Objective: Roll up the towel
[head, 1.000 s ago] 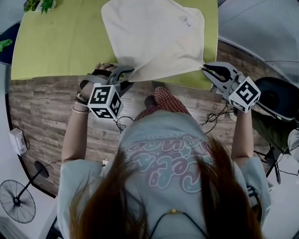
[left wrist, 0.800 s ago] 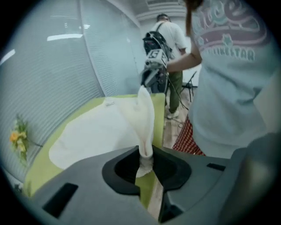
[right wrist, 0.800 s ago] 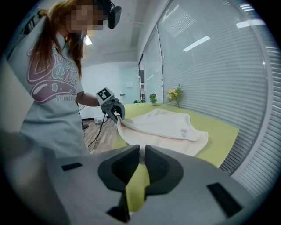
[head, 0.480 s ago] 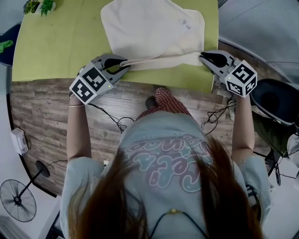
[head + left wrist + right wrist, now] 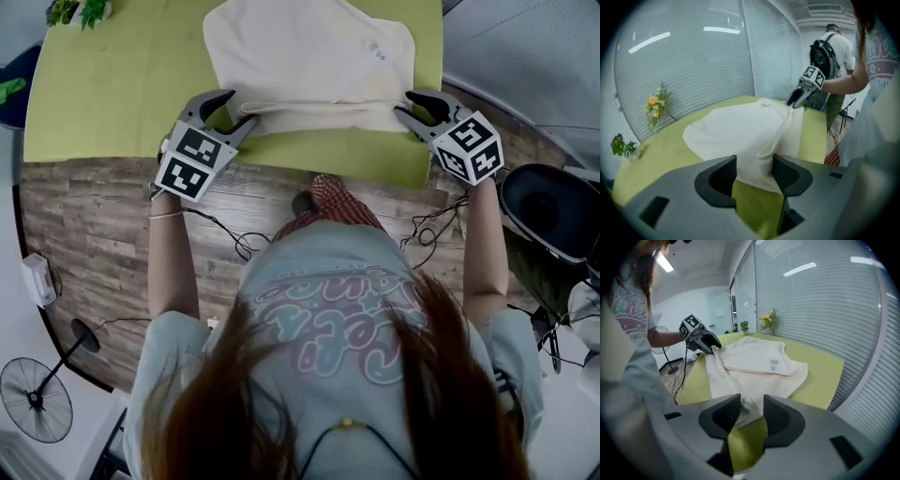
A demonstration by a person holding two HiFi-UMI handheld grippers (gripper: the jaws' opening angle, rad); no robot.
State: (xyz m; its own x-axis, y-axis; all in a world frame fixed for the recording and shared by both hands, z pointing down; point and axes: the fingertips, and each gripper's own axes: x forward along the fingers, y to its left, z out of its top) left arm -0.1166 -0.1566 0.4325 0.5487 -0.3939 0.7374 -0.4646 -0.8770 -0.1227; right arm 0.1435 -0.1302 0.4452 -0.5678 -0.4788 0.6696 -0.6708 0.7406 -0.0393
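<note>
The cream towel lies spread on the green table. Its near edge is turned over into a narrow band that runs from one claw to the other. The left gripper sits at the band's left end. Its jaws have just been opening and now stand wide, with the turned-over cloth lying loose between them (it brushes one jaw, I think, though the angle makes that hard to swear to). The right gripper is at the other end, its jaws likewise just opened and a fair way apart, with the towel's corner bunched in the gap but not pinched. Neither claw has hold of anything. A small white label shows on the towel towards its right side. A potted plant stands at the table's far left corner, and a fan stands down on the wooden floor.
</note>
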